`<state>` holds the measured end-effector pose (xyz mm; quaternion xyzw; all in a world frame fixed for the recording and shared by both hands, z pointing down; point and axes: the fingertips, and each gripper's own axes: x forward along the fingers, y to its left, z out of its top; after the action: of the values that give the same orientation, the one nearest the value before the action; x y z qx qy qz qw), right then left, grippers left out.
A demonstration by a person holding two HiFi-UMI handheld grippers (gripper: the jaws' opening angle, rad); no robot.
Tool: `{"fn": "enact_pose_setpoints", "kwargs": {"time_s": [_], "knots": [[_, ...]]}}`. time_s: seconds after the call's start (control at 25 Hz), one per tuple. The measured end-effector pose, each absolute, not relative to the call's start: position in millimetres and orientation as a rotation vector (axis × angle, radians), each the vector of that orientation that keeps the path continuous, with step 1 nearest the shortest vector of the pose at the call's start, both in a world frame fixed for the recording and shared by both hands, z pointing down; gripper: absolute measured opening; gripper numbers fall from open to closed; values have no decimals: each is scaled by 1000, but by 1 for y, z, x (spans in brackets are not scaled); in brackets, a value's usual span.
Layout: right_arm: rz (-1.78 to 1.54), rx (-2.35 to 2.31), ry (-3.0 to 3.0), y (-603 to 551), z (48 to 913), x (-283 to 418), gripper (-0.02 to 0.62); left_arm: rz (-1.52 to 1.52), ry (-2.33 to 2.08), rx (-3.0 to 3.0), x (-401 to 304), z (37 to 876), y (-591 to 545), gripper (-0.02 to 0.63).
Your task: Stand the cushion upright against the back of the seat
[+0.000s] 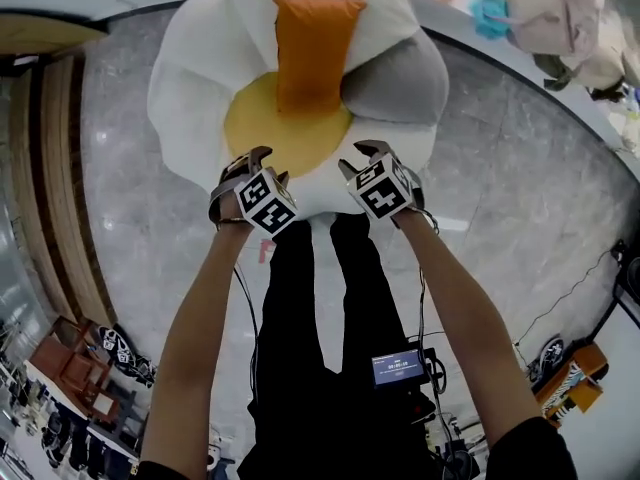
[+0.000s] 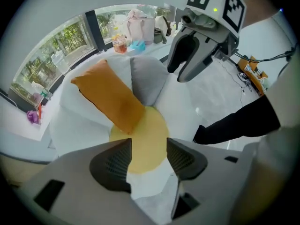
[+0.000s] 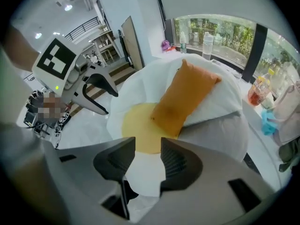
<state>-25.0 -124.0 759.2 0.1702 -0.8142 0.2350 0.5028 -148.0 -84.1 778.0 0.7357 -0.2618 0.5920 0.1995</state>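
The orange cushion stands on end against the back of the white seat, at 12 o'clock from the yellow centre. A grey cushion lies at its 3 o'clock. The left gripper and right gripper hover at the seat's 6 o'clock edge, fingers apart, gripping nothing. The standing looks done; next, probably only a straightening nudge if it slumps.

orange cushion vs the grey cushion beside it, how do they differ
The orange cushion is long and narrow with square corners; the grey cushion is broader and rounded. The orange cushion leans up the middle of the seat's back; the grey cushion sits off to one side. Both rest on the white seat, side by side.
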Motion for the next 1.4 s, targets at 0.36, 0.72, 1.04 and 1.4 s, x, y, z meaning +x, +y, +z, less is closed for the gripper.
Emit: {"fn": "enact_pose_setpoints", "kwargs": {"time_s": [0.36, 0.72, 1.04, 1.4], "knots": [[525, 432, -2042, -105, 675, -2, 156, 1612, -797, 2116, -113, 696, -63, 144], [534, 432, -2115, -82, 597, 30, 107, 1415, -960, 2157, -70, 606, -62, 59], [557, 469, -2243, -73, 521, 47, 48, 1182, -1065, 2173, -38, 528, -42, 14], [549, 433, -2322, -50, 460, 59, 18, 813, -1182, 2080, -35, 444, -6, 12]]}}
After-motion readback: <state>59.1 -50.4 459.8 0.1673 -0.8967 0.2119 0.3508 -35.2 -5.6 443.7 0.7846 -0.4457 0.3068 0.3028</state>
